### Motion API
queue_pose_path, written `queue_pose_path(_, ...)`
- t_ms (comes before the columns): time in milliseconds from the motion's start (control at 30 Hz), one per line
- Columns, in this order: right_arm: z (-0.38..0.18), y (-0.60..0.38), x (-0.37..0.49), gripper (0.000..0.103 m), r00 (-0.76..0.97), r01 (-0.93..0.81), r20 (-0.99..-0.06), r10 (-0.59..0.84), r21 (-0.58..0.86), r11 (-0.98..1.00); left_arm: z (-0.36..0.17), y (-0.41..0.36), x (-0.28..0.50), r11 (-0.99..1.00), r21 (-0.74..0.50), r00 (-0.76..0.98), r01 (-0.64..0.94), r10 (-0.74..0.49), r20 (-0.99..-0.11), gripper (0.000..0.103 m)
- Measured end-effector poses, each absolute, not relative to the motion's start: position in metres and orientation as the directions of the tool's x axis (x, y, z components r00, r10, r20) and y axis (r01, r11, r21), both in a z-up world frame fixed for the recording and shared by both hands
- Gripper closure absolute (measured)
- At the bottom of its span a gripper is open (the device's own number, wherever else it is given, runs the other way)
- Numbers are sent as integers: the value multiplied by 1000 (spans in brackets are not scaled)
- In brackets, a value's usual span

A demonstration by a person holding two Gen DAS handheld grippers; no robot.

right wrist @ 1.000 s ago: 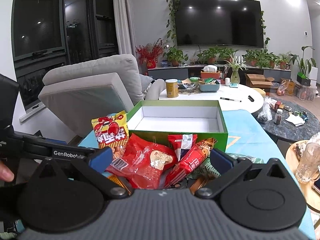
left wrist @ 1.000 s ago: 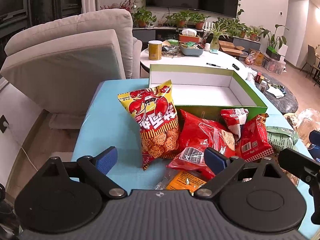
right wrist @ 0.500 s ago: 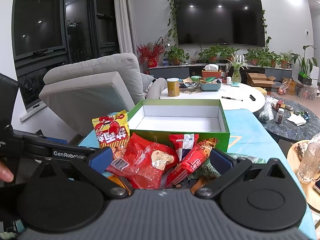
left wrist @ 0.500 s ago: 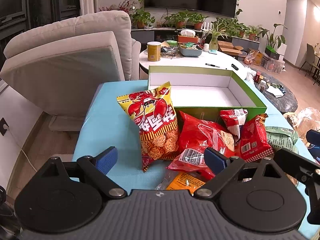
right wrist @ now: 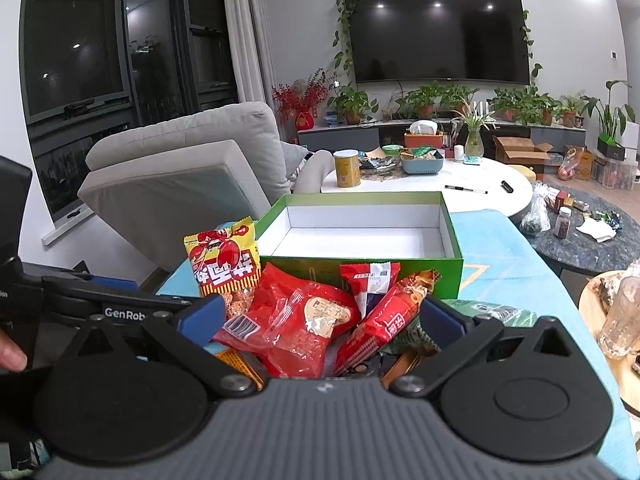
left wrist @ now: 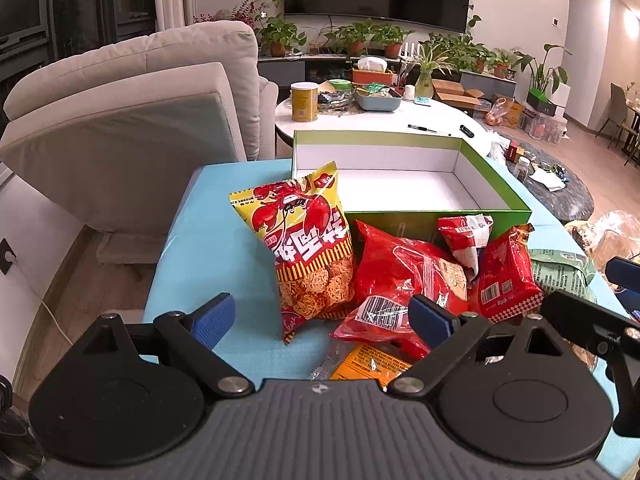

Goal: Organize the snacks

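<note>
Nearest: left gripper [left wrist: 322,318] fingers spread wide, holding nothing | right gripper [right wrist: 320,320] likewise wide, empty | snack pile on blue table [left wrist: 224,216] just ahead: yellow crayfish bag [left wrist: 308,248], red packets [left wrist: 408,276], green packet [left wrist: 560,268] | beyond, touching pile: green box [left wrist: 404,176], white inside.

This is a living room in a home. A big TV [right wrist: 438,32] hangs on the wall with green vines around it. Below it stand many potted plants [right wrist: 440,100]. A soft gray sofa [left wrist: 132,116] sits near dark windows [right wrist: 76,48].
</note>
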State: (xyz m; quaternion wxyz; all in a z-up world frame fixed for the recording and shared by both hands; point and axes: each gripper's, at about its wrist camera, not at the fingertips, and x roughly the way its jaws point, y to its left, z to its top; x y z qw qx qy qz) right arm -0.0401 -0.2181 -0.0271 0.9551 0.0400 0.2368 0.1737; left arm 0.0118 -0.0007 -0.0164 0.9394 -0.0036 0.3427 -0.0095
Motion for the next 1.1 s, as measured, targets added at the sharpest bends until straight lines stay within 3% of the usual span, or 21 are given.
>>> queue_pose_path(300,-29,-216,-32,2,793,-333,-475,382,187,924,-19,-4,12,1000,-11,761,29,-29,-648,10)
queue_pose_path(533,-30,-216,-24,2,754,-352,-497,429,246,903,-21,-3,13,999,-30,756,42,-51,-653,17)
queue_pose_path(767,-33,-214,-5,2,712,-333,-521,471,339,880,-24,-4,14,994,-57,763,90,-105,-638,35)
queue_pose_path(1100,-48,-211,38,2,605,-211,-592,533,526,824,-34,-8,30,983,-77,731,167,-176,-659,35)
